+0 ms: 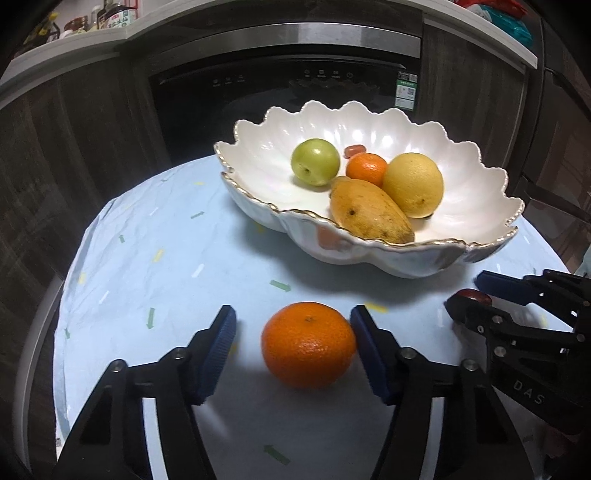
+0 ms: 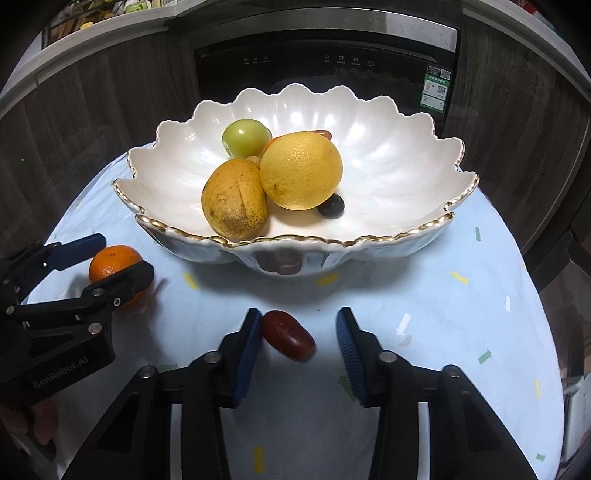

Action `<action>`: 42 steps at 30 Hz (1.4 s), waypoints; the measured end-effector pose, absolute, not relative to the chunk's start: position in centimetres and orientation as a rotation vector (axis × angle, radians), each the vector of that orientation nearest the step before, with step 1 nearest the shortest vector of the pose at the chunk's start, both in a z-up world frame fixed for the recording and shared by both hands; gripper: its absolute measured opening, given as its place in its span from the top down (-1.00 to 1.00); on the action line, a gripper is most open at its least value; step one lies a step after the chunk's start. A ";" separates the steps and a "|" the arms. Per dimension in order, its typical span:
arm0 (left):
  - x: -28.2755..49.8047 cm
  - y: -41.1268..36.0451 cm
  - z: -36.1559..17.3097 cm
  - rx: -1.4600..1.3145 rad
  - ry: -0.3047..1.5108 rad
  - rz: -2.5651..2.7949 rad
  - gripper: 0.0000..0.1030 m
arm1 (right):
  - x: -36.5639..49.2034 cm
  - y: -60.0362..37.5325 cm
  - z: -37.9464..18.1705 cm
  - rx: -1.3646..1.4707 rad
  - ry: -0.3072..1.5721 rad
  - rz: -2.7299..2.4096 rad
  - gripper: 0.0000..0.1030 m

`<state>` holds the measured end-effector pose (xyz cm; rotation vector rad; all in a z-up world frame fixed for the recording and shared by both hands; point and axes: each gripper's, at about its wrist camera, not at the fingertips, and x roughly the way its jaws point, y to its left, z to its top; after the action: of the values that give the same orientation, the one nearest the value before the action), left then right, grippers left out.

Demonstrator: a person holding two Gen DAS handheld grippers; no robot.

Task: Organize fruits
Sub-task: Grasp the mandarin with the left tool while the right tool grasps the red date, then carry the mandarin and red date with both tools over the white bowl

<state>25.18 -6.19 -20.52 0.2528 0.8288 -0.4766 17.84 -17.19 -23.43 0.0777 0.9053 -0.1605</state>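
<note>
the orange (image 1: pixel 308 343) sits on the tabletop (image 1: pixel 166 258) near the bowl (image 1: pixel 369 254), between the left gripper (image 1: pixel 293 347) jaws, which stand apart. the date (image 2: pixel 288 334) lies between the parted right gripper (image 2: pixel 299 343) jaws. orange likely firm yet rollable — grip its widest middle; date small, slick — pinch its short sides.

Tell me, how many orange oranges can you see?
2. One tangerine sits on the tablecloth between the open left gripper fingers; a smaller one lies in the bowl. Others could hide behind bigger fruit.

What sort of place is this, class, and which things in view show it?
Most likely a home kitchen: a built-in appliance with a touch panel, a shelf of bottles and jars, and a fruit bowl on a clothed table.
</note>
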 end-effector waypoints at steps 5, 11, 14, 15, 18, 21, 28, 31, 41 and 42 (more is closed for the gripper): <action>24.8 -6.7 -20.4 0.271 0.824 -0.485 0.09 | 17.9 -17.2 -23.4 0.073 0.905 -0.155 0.53; 24.7 -6.5 -20.1 0.262 0.831 -0.458 0.10 | 17.7 -17.5 -23.2 0.080 0.904 -0.167 0.55; 24.4 -6.4 -19.7 0.261 0.824 -0.451 0.11 | 17.4 -17.6 -22.9 0.083 0.899 -0.171 0.55; 24.3 -6.3 -19.4 0.260 0.819 -0.448 0.11 | 17.4 -17.6 -22.7 0.084 0.897 -0.172 0.55; 24.0 -6.3 -18.7 0.257 0.807 -0.445 0.11 | 17.1 -17.7 -22.1 0.086 0.885 -0.172 0.55; 23.5 -6.2 -17.8 0.254 0.795 -0.440 0.11 | 16.7 -17.7 -21.2 0.087 0.868 -0.173 0.55; 22.1 -6.0 -15.7 0.245 0.765 -0.426 0.11 | 15.8 -17.6 -19.0 0.090 0.826 -0.176 0.55; 21.7 -6.0 -14.8 0.246 0.749 -0.424 0.11 | 15.4 -17.6 -18.0 0.090 0.808 -0.176 0.55; 20.6 -6.2 -12.1 0.231 0.714 -0.413 0.11 | 14.1 -18.0 -15.2 0.095 0.753 -0.181 0.55; 20.6 -6.2 -11.8 0.228 0.712 -0.411 0.11 | 14.0 -18.1 -14.8 0.095 0.747 -0.181 0.55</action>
<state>20.57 -6.18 -11.81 0.2278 0.7115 -0.4112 13.99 -18.06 -14.84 0.0946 0.7472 -0.1811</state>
